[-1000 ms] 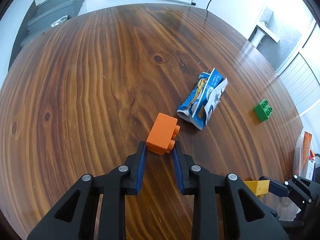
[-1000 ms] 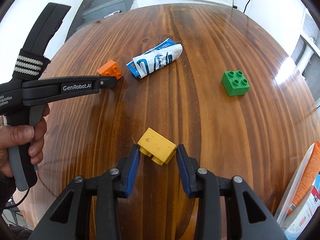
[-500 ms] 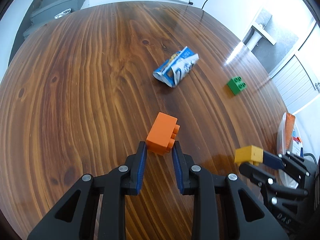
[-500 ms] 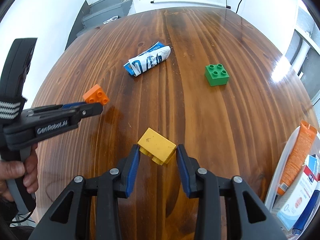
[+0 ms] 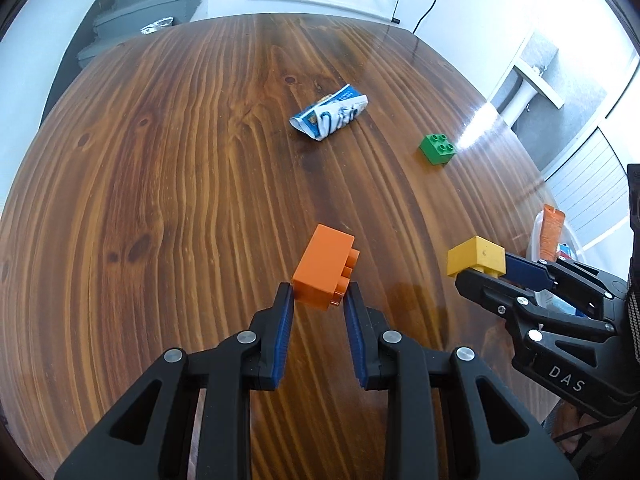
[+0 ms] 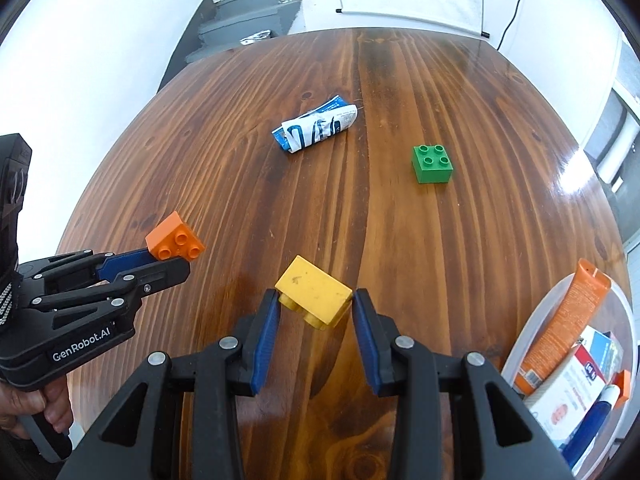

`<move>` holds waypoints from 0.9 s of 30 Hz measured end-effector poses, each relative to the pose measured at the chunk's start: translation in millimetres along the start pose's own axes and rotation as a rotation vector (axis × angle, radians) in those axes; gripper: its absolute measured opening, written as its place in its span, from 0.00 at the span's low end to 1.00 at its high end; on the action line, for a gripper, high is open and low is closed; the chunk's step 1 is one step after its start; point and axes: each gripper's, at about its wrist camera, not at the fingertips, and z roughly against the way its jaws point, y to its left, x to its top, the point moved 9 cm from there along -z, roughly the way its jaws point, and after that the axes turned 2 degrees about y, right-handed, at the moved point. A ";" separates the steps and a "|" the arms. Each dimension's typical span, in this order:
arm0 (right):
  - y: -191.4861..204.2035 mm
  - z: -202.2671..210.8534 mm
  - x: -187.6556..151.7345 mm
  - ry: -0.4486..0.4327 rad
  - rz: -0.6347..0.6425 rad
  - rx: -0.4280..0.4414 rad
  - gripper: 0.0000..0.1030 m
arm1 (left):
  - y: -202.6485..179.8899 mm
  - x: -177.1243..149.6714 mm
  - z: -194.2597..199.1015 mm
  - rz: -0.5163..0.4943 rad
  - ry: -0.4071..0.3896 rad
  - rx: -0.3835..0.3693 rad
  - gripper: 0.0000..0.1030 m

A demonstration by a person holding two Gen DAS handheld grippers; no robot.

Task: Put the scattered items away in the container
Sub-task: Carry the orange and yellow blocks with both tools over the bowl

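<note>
Container: clear tub at the counter's near right edge, holding a tube and boxes; partly cut off.
Left hand-held gripper: clenched on orange brick, lifted.
Right hand-held gripper: grasping yellow brick, lifted.
Left to do: green brick, crumpled packet farther off.
Unclear: tub's depth.

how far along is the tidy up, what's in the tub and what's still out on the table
Done: the clear container already holds an orange tube, a box and other small items. In hand: the left gripper grips the orange block, the right gripper the yellow block. Left on the table: the green block and the crumpled blue-white wrapper.
</note>
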 end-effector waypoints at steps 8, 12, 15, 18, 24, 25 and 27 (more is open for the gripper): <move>-24.7 8.3 -12.4 0.048 0.051 0.031 0.40 | -38.4 -12.7 20.8 -0.003 -0.052 0.044 0.27; -33.4 16.7 -10.7 0.051 0.093 0.047 0.40 | -50.7 -16.3 28.1 -0.008 -0.065 0.073 0.27; -39.2 22.1 -9.8 0.046 0.107 0.050 0.40 | -61.7 -16.9 31.8 -0.025 -0.078 0.085 0.27; -47.6 27.2 -9.5 0.042 0.103 0.040 0.40 | -68.7 -15.5 32.5 -0.034 -0.084 0.089 0.27; -64.6 35.7 -8.4 0.020 0.075 0.034 0.40 | -83.7 -11.8 32.5 -0.060 -0.088 0.089 0.27; -67.6 37.2 -8.1 0.016 0.069 0.032 0.40 | -87.3 -10.8 32.5 -0.067 -0.089 0.088 0.27; -73.7 40.7 -7.9 0.006 0.057 0.026 0.40 | -94.0 -8.6 32.3 -0.084 -0.091 0.086 0.27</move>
